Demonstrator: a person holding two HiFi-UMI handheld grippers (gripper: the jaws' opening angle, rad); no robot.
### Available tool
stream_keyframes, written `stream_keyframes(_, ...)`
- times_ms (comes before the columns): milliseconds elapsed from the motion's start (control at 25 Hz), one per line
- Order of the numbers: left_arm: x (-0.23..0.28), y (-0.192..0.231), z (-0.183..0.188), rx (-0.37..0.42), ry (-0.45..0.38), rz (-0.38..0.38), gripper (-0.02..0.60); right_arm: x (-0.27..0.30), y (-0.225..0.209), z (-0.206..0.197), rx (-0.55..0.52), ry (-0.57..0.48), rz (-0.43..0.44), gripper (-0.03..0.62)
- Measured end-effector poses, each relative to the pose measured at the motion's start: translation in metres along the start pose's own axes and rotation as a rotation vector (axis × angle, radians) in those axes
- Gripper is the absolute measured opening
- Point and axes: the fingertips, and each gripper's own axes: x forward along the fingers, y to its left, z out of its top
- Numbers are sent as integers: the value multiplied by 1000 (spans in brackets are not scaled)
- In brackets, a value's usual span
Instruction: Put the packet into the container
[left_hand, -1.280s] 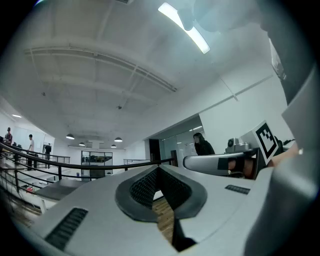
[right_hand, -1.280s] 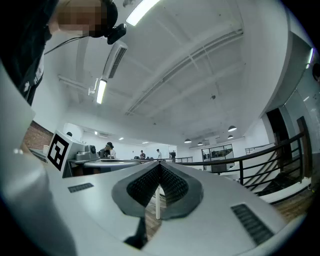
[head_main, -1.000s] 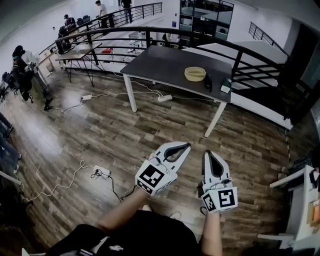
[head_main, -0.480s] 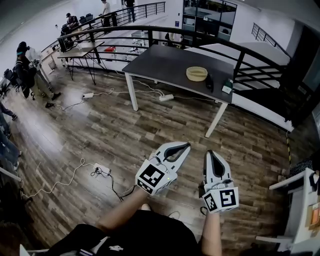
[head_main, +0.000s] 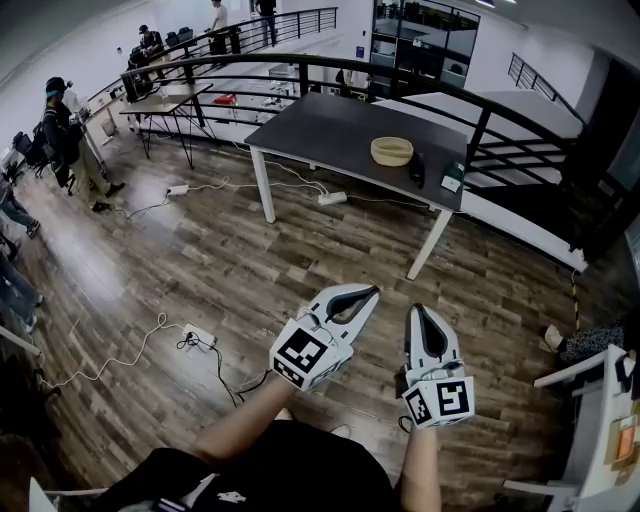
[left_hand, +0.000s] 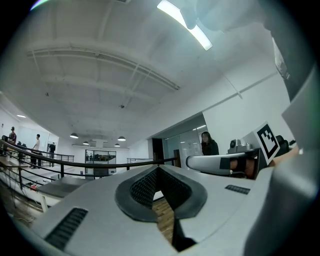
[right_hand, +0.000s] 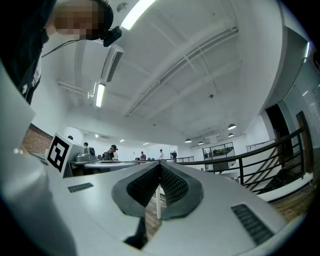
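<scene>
The left hand-held gripper and the right hand-held gripper are being held side by side close to the person's body, above the wooden floor. Both are being pointed toward the far tabletop. Each one is being kept fully closed, its jaws being pressed tip to tip with nothing between them, as both gripper views are showing. The packet, a small green-and-white item, is lying at the right end of the dark tabletop, well apart from both grippers. The container, a round tan bowl, is sitting to its left on the same tabletop, and a small dark object is lying between the two. A power strip with cables is lying on the floor left of the grippers, and several people are standing at the far left.
</scene>
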Motion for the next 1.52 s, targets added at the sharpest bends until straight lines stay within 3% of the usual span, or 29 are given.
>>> stream_keyframes(280, 20, -22, -10, -21, 17, 5, 5, -19, -29, -12, 25, 18, -3, 3)
stream_keyframes(440, 32, -28, -4, 35, 29, 1, 5, -22, -36, -13, 44, 1, 12, 3)
stream_keyframes(800, 44, -5, -20, -11, 44, 25, 5, 4, -51, -21, 28, 19, 26, 3)
stream_keyframes(1520, 135, 158, -48, -73, 37, 29, 5, 173, -109, -54, 12, 90, 12, 3)
